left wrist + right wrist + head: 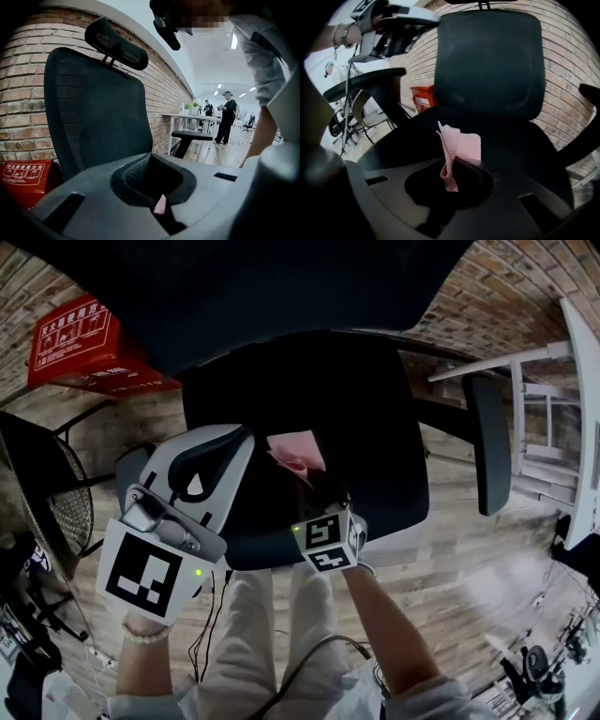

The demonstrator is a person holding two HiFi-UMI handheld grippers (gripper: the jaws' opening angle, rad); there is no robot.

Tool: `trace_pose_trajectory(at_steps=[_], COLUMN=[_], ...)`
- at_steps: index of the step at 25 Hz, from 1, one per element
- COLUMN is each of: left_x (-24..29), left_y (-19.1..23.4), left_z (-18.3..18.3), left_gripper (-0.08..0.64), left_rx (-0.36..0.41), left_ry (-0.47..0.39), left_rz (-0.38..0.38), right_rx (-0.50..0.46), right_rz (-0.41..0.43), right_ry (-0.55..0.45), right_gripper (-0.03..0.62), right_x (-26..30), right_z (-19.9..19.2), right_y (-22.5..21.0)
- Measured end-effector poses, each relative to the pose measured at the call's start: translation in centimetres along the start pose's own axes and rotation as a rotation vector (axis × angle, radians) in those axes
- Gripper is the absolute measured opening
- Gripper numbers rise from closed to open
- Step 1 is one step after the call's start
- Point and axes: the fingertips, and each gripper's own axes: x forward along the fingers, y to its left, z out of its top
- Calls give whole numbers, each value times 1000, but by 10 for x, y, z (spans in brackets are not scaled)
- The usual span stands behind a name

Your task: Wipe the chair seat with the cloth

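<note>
**Head view.** The right gripper [314,486] is clenched on the pink cloth [292,456] and holds it low over the near part of the black chair seat [384,418]. It tilts downward, so the loose fabric is presented to the cushion. Whether the cloth touches the seat cannot be told from above. The left gripper [234,448] sits just beside the cloth at the seat's left edge, probably kept aside so as not to obstruct the stroke. An armrest [487,442] flanks the seat on the right, and a red box [80,338] stands by the brick wall.

**Left gripper view.** The jaws are drawn together and carry nothing of any size. Only a thin pink sliver [160,205] shows at their seam, its nature uncertain. Ahead rise the mesh backrest [98,117] and headrest [117,44].

**Right gripper view.** The cloth is pinched by one bunched edge between the closed jaws, and the rest stands up as a loose flap. This hold leaves a broad face free for wiping. The seat lies directly ahead, so the wipe appears to be under way or about to begin
</note>
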Motion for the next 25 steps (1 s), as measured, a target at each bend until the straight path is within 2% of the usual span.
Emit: trace_pose_trajectory(at_steps=[6, 13, 18, 25], left_x=[-3, -3, -1, 5], left_y=[0, -7, -13, -33], left_z=[1, -2, -3, -4], left_gripper=[18, 18, 18, 18], left_rx=[-7, 7, 4, 15], left_ry=[-30, -21, -18, -8], left_rz=[-6, -19, -18, -42], right_rx=[-1, -48, -46, -19], right_rz=[102, 201, 181, 76], right_ry=[-16, -32, -28, -3], right_gripper=[52, 52, 53, 52], right_x=[4, 0, -6, -25], right_z=[2, 3, -5, -32], right_y=[70, 121, 113, 59])
